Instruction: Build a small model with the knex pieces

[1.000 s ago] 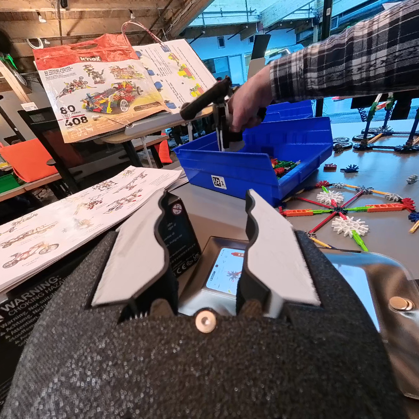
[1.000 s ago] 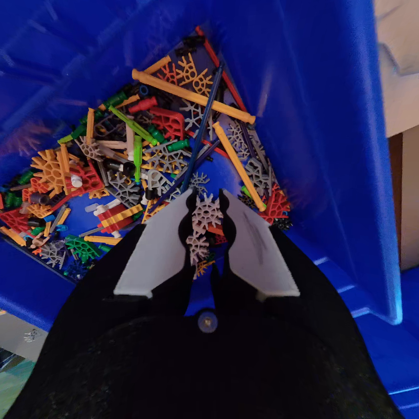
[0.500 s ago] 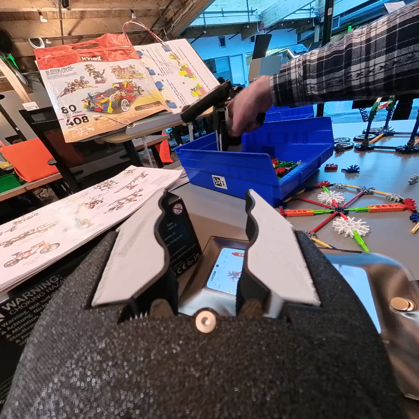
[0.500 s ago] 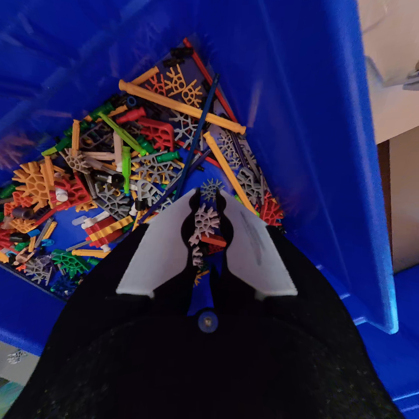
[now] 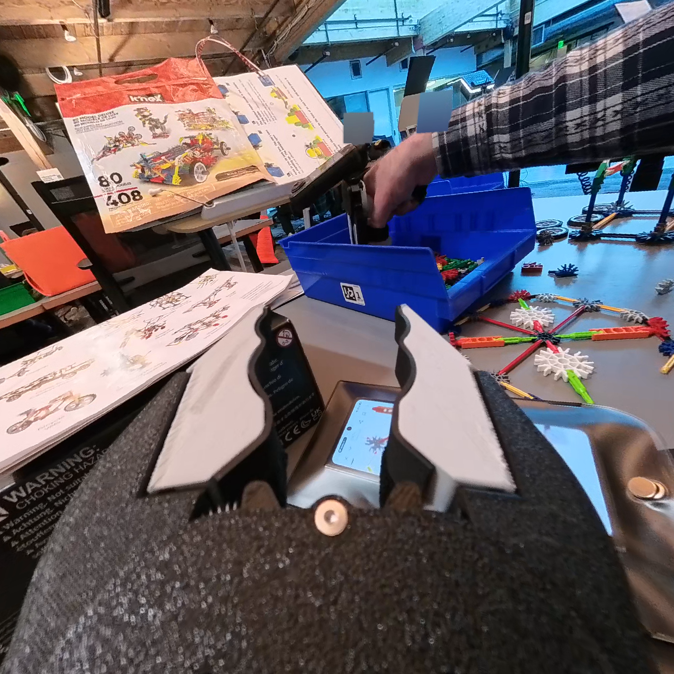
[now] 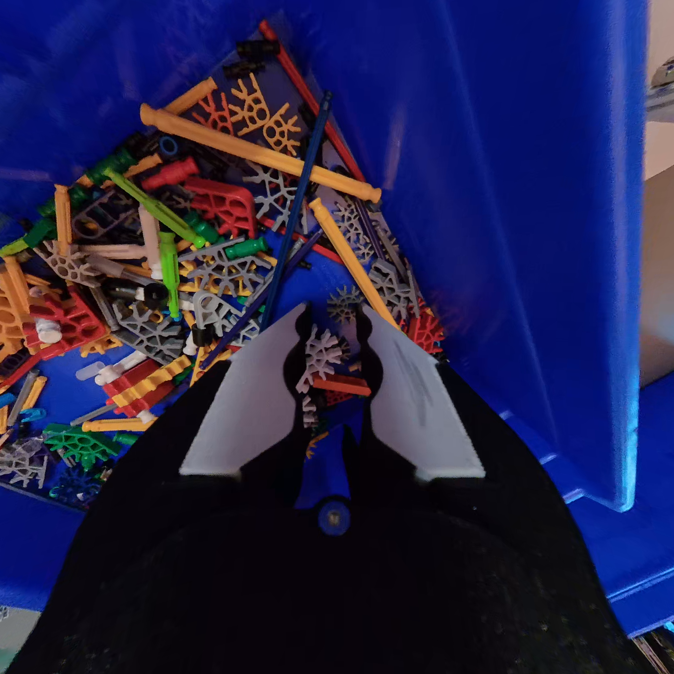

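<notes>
My right gripper (image 6: pixel 333 305) is down inside a blue bin (image 6: pixel 510 219) of mixed plastic rods and connectors. Its fingers stand close together on a white snowflake connector (image 6: pixel 321 355), which sits tilted between them. A grey snowflake connector (image 6: pixel 346 297) lies on the bin floor just past the tips, and a red piece (image 6: pixel 341 386) lies under the gap. In the left wrist view a hand (image 5: pixel 397 182) holds that gripper (image 5: pixel 359 222) in the bin (image 5: pixel 383 270). My left gripper (image 5: pixel 330 313) is open and empty above a lit phone screen (image 5: pixel 361 437) and a black box (image 5: pixel 288 372).
An open instruction booklet (image 5: pixel 127 350) lies to the left. A toy-set bag (image 5: pixel 153 146) rests on a stand behind it. A flat spoked rod model (image 5: pixel 547 335) lies on the table to the right, and a taller model (image 5: pixel 620 219) stands beyond. A shiny metal plate (image 5: pixel 620 474) is near right. My right fingertips sit around 40 cm from my left ones.
The right gripper closed in on the white snowflake connector and shifted; the connector went from lying flat to tilted between the fingers. The left gripper has not moved.
</notes>
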`<state>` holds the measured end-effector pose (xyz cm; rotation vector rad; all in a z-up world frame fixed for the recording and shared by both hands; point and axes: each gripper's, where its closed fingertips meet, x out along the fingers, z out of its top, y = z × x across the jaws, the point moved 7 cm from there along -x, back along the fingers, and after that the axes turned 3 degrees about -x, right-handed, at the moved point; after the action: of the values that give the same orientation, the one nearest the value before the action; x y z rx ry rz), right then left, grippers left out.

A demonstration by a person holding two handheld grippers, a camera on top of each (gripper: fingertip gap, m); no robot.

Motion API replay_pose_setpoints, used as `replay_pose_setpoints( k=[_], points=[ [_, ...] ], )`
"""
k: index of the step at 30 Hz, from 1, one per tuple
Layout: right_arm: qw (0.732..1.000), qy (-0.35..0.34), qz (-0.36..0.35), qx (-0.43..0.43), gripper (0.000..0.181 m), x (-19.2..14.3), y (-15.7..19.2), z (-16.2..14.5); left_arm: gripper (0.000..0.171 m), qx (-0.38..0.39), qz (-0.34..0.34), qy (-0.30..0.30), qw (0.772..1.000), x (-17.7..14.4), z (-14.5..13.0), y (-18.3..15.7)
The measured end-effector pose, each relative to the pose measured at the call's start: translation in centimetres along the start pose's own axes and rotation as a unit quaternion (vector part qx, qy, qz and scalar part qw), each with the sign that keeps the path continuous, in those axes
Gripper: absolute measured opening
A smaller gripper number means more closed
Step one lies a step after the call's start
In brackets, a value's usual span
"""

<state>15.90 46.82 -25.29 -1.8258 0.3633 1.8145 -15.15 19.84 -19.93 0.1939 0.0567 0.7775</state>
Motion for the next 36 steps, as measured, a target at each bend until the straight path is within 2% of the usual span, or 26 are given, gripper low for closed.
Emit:
replay_pose_setpoints(
  k=[1,3,6,11,16,25,27,28,36],
  points=[
    [1.000,-0.004,0.000,0.000,0.029,-0.1,0.1,0.0,0.067,0.000,0.000,-0.001,1.000,0.0,0.0,0.0],
    [1.000,-0.010,0.004,0.003,0.028,-0.1,0.2,0.0,0.067,-0.002,0.000,-0.002,1.000,-0.1,0.0,0.1],
    [1.000,-0.007,-0.006,0.003,0.014,0.1,-0.2,0.1,0.067,0.000,-0.002,-0.001,1.000,0.0,0.0,0.0],
    [1.000,-0.009,0.005,0.005,0.012,0.1,-0.3,0.2,0.067,0.002,0.000,-0.003,1.000,-0.1,0.1,0.1],
    [0.999,-0.028,0.013,0.012,0.000,-0.7,-0.2,0.0,0.067,0.002,-0.001,-0.004,1.000,-0.1,0.1,0.1],
    [0.999,-0.030,0.015,0.010,0.000,-1.1,-0.4,-0.3,0.067,0.002,-0.005,-0.002,1.000,0.0,0.0,0.0],
    [0.999,-0.007,0.029,0.013,0.022,-0.7,-0.1,-0.4,0.067,0.003,-0.006,0.000,1.000,0.0,0.0,0.0],
    [0.999,0.004,0.034,0.015,0.026,-0.4,0.0,-0.5,0.067,0.003,-0.006,0.000,1.000,0.0,0.0,0.0],
    [1.000,-0.007,0.018,0.021,0.017,0.0,-0.5,0.0,0.067,0.003,-0.007,0.000,1.000,0.0,0.0,0.0]
  ],
)
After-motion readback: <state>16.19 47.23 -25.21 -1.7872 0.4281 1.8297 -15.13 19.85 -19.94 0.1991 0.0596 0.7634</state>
